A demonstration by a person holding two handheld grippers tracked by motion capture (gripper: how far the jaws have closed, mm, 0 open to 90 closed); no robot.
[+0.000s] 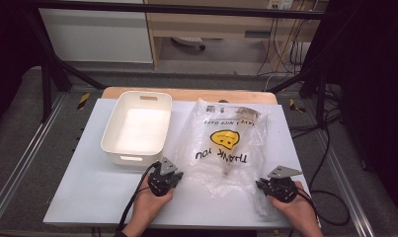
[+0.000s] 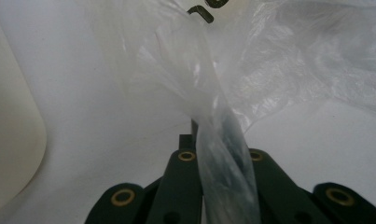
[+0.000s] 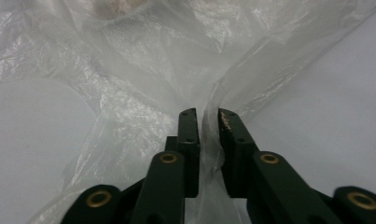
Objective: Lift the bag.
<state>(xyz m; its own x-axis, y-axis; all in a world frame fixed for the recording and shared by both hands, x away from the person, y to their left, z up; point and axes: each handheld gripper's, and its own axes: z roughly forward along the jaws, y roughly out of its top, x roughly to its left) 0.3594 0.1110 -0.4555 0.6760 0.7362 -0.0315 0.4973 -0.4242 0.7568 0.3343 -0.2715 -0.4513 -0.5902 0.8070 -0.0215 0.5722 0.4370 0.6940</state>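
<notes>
Clear crinkly plastic bag with yellow smiley print [image 1: 229, 143] flat on white worktop [image 1: 88, 192]. Left gripper [image 1: 173, 177] clenched on twisted handle; right gripper [image 1: 263, 186] pinching other handle. Lift, opening ahead; white plastic bin [image 1: 137, 127] empty.

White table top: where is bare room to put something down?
Free: the white table top left of the cream plastic bin, and the front edge between the left gripper and right gripper. Crowded: the middle and right, under the clear plastic bag.

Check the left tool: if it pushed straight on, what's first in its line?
More of the bag it is shut on; the left tool points into it. The tub lies off to the side, probably missed.
</notes>
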